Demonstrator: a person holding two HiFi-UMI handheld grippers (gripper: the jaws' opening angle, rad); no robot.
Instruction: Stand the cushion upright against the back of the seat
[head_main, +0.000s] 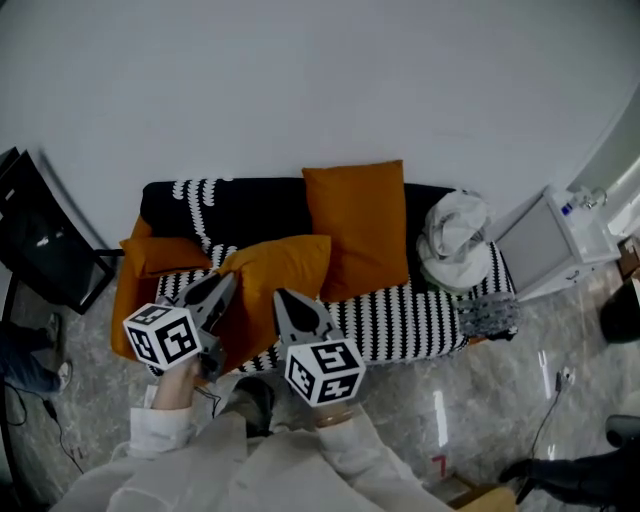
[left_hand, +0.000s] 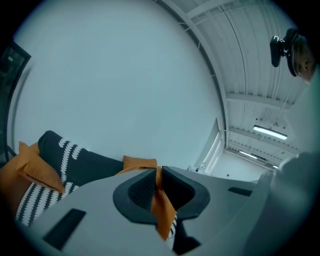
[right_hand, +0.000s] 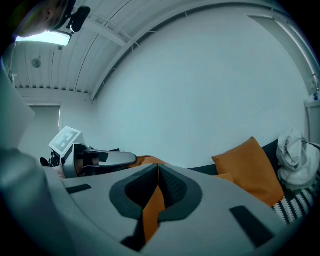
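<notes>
— Over the front-left part of the sofa (head_main: 400, 320) seat, what is happening with the cushion (head_main: 285, 265)?

— It hangs tilted between two grips, and I judge it short of the back (head_main: 250, 205). The left gripper (head_main: 224, 282) has its left edge, and the right gripper (head_main: 283, 298) has its near edge.

— How do the fingers stand?

— The left fingers (left_hand: 137, 192) are all but closed, with a thin fold of orange cloth pinched between them. The right fingers (right_hand: 172, 187) are the same, nearly together on an orange fold.

— So which step is this?

— The carry, I'd say. The cushion is gripped and lifted but not yet placed.

— What does the next move call for?

— Both hands should take it toward the back. There is a free stretch between the upright cushion (head_main: 357, 225) at the middle and the flat one (head_main: 160, 255) at the left end. The lower edge should go down where seat meets back, and the top then leans against the back. Both pinches ought to hold until it rests there, since so thin a fold could slip out early.
</notes>
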